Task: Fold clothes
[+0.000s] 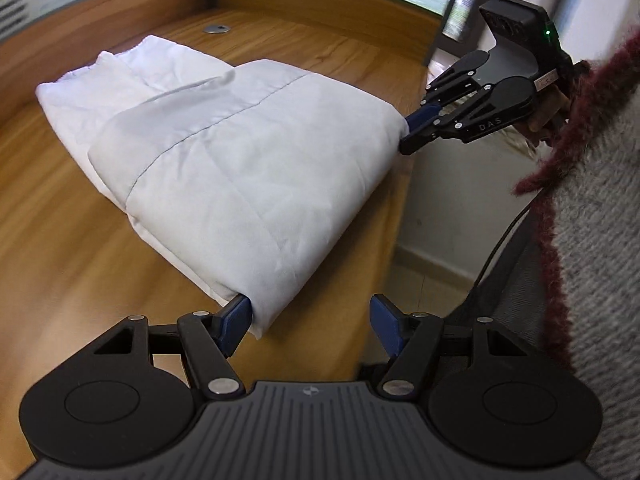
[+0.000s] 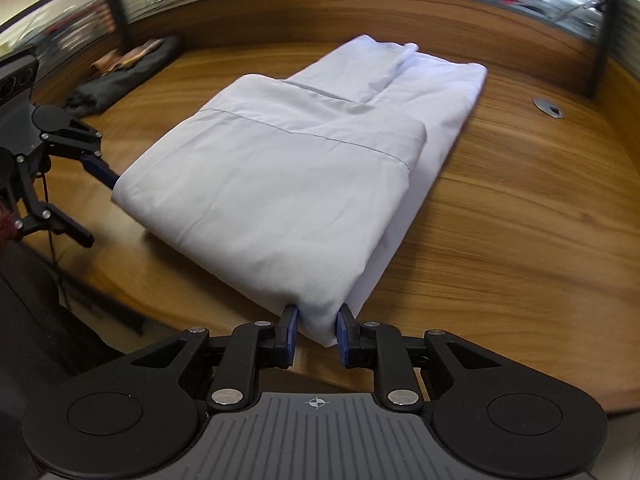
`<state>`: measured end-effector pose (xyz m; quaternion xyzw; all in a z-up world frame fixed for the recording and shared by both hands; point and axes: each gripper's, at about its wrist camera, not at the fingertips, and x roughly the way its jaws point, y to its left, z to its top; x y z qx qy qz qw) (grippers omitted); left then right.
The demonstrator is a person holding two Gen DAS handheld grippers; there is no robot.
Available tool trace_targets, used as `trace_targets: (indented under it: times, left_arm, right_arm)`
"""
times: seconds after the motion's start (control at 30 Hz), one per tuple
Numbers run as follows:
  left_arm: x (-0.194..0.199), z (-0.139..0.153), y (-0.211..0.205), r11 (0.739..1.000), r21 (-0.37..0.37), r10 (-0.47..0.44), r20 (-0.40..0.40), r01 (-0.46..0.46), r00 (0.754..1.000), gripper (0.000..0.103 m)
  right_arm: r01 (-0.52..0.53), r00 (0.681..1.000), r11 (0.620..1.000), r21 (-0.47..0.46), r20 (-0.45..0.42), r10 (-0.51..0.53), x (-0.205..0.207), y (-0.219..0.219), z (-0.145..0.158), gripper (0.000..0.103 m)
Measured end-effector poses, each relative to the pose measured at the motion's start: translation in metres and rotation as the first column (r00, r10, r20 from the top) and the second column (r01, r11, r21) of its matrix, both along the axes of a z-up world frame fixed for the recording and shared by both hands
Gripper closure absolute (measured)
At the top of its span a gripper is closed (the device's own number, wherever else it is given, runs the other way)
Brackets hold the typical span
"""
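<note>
Fabric first: the white folded cotton garment (image 2: 304, 168) lies on the brown wood-grain desk (image 2: 520, 240), and its long axis runs from the near edge of the desk toward the far wall. A first fold is already made, because the upper layer with a thin grey seam line covers the near half.

Your right gripper (image 2: 316, 334) has the near right corner of the garment between its blue pads (image 2: 289, 330). The jaws stand narrow and the cloth fills the gap between them, so I judge they are clamped on that corner.

Your left gripper (image 1: 310, 322) is different. Its jaws stand wide apart; only one blue pad (image 1: 236, 318) touches the near left corner, slipped under the fold, and the other pad is well clear of the cloth (over the desk edge). Nothing is pinched there yet.

The coming move depends on this relation: both near corners lie just in front of your two grippers, one corner for each hand, and the fold line will go across the long axis. The right hand is ready, the left one is not. You should bring the left jaws around the corner before you lift, otherwise the garment will probably rise on one side only and twist.

A dark crumpled cloth (image 2: 120, 76) lies at the far left, well apart.
</note>
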<state>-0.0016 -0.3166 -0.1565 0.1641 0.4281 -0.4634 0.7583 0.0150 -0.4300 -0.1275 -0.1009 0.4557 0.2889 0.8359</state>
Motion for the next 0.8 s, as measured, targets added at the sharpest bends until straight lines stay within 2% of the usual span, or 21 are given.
trace_targets:
  times: [0.13,0.23,0.37,0.43,0.47,0.5,0.53,0.57,0.6,0.63,0.8]
  left_arm:
    - [-0.031,-0.002,-0.027,0.990,-0.010,0.138,0.065,-0.138,0.988,0.033]
    - [-0.055,-0.007,-0.038,0.977,0.023,0.205,0.162,-0.212,0.965,0.033]
    - [-0.065,-0.016,-0.054,0.966,0.068,0.226,0.253,-0.251,0.941,0.033]
    - [-0.066,-0.020,-0.064,0.962,0.105,0.207,0.321,-0.251,0.924,0.037]
    - [-0.067,-0.023,-0.066,0.959,0.128,0.196,0.348,-0.254,0.917,0.044]
    - [-0.068,-0.027,-0.069,0.955,0.151,0.185,0.374,-0.257,0.909,0.060]
    - [-0.067,-0.029,-0.069,0.948,0.171,0.184,0.392,-0.268,0.901,0.069]
    - [-0.065,-0.030,-0.067,0.943,0.178,0.194,0.395,-0.282,0.898,0.075]
    - [-0.062,-0.028,-0.066,0.940,0.173,0.207,0.393,-0.293,0.896,0.076]
    - [-0.060,-0.023,-0.064,0.937,0.159,0.232,0.386,-0.312,0.893,0.076]
    - [-0.043,0.017,-0.046,0.907,0.062,0.380,0.310,-0.417,0.872,0.077]
  right_arm:
    - [-0.111,0.994,0.994,0.008,0.007,0.111,0.011,-0.006,0.002,0.080]
    - [-0.194,0.981,0.981,0.022,0.007,0.194,0.017,-0.009,0.002,0.081]
    - [-0.280,0.960,0.958,0.061,0.016,0.280,0.015,-0.011,-0.001,0.080]
    - [-0.321,0.947,0.944,0.078,0.024,0.320,0.016,-0.007,-0.005,0.073]
    - [-0.340,0.940,0.937,0.078,0.026,0.339,0.016,-0.004,-0.007,0.071]
    - [-0.359,0.933,0.930,0.077,0.027,0.358,0.016,0.000,-0.009,0.068]
    - [-0.367,0.930,0.927,0.074,0.030,0.366,0.017,0.003,-0.010,0.068]
    - [-0.368,0.930,0.927,0.076,0.030,0.366,0.017,0.004,-0.012,0.071]
    - [-0.365,0.931,0.927,0.087,0.033,0.363,0.018,0.005,-0.011,0.080]
    - [-0.355,0.935,0.930,0.099,0.032,0.354,0.020,0.004,-0.010,0.084]
    - [-0.334,0.942,0.922,0.196,0.038,0.333,0.030,-0.005,0.019,0.087]
